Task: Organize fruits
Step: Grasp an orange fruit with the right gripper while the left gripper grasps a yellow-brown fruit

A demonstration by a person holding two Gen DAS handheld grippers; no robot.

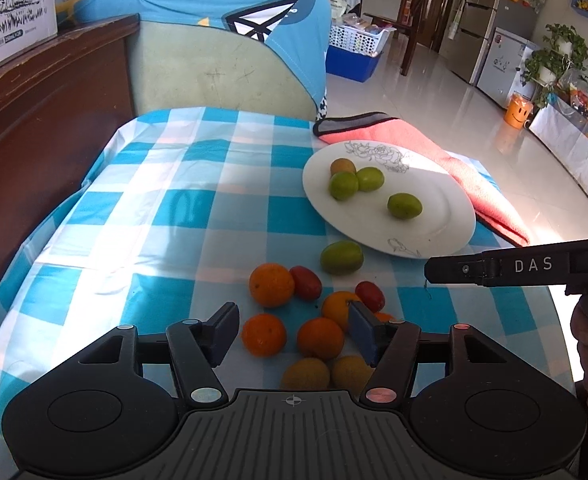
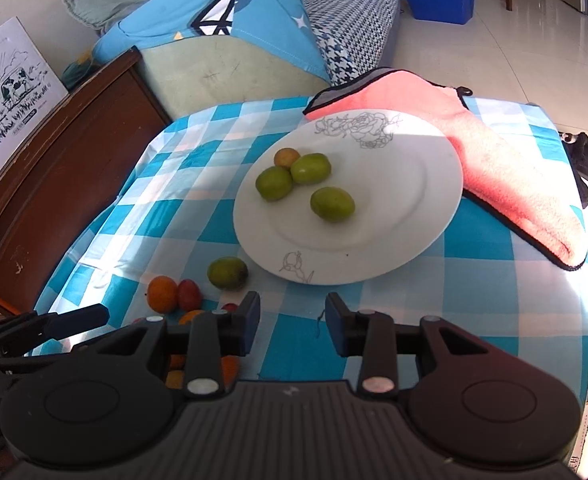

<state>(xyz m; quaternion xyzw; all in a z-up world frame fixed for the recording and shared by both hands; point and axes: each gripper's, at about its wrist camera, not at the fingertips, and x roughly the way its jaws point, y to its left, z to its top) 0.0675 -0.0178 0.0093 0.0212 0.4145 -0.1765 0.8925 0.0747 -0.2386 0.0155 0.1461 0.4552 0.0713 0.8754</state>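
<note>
The left gripper hangs wide open over the loose oranges near the table's front edge. The right gripper is open too, empty. Toward the far right corner, the plate holds three green fruits.

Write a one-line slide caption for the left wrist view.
Left gripper, jaws open, hovers over loose oranges and red fruits beside a white plate holding green fruits.
</note>
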